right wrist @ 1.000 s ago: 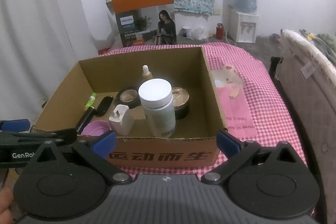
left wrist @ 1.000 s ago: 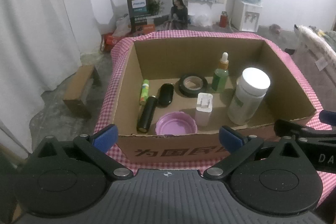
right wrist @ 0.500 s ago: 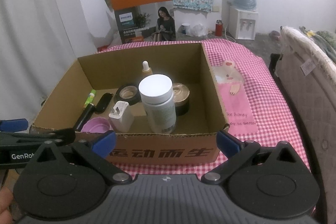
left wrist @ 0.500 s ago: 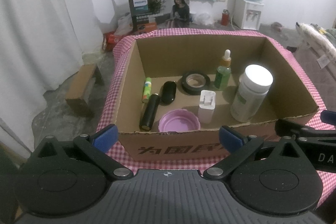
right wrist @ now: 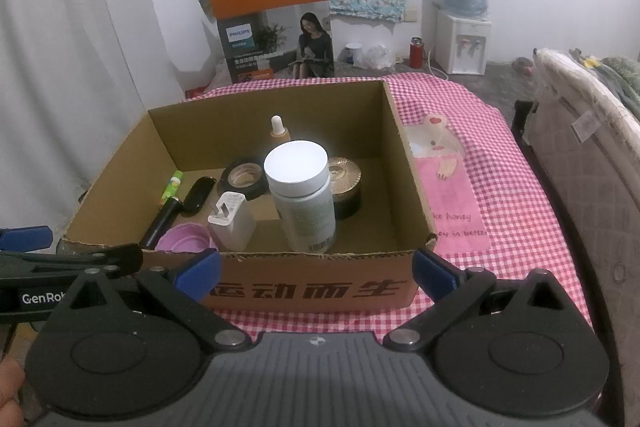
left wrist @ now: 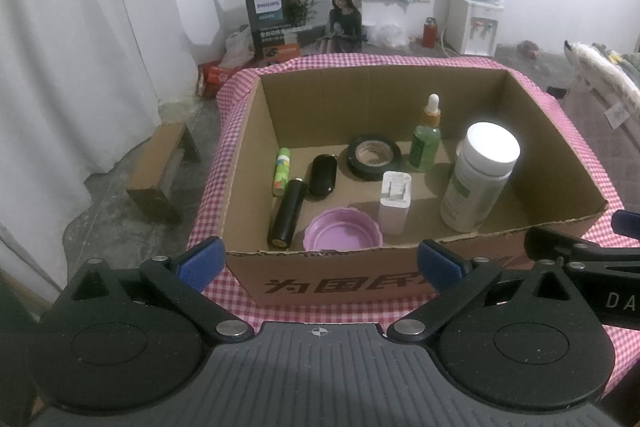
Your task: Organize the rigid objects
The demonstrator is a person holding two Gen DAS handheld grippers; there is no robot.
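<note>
An open cardboard box (left wrist: 560, 131) (right wrist: 404, 167) stands on a pink checked cloth. Inside are a white-capped bottle (left wrist: 478, 175) (right wrist: 302, 195), a white charger (left wrist: 394, 203) (right wrist: 232, 217), a purple lid (left wrist: 342, 231) (right wrist: 186, 237), a black cylinder (left wrist: 286, 213), a black case (left wrist: 322, 175), a green tube (left wrist: 281, 171), a tape roll (left wrist: 374, 157), a green dropper bottle (left wrist: 426, 143) and a gold-lidded jar (right wrist: 346, 181). My left gripper (left wrist: 318, 261) and right gripper (right wrist: 316, 267) are both open and empty, just in front of the box's near wall.
The pink checked cloth (right wrist: 500, 167) extends right of the box, with a pink mat (right wrist: 448, 187) on it. A Philips carton (left wrist: 302, 11) and a water dispenser (right wrist: 464, 15) stand by the back wall. A small wooden stool (left wrist: 160, 171) is on the floor left. A bed (right wrist: 592, 147) is at right.
Both grippers have drawn back and risen slightly, so the box sits a little farther and lower in each view. Nothing in the box has moved.
</note>
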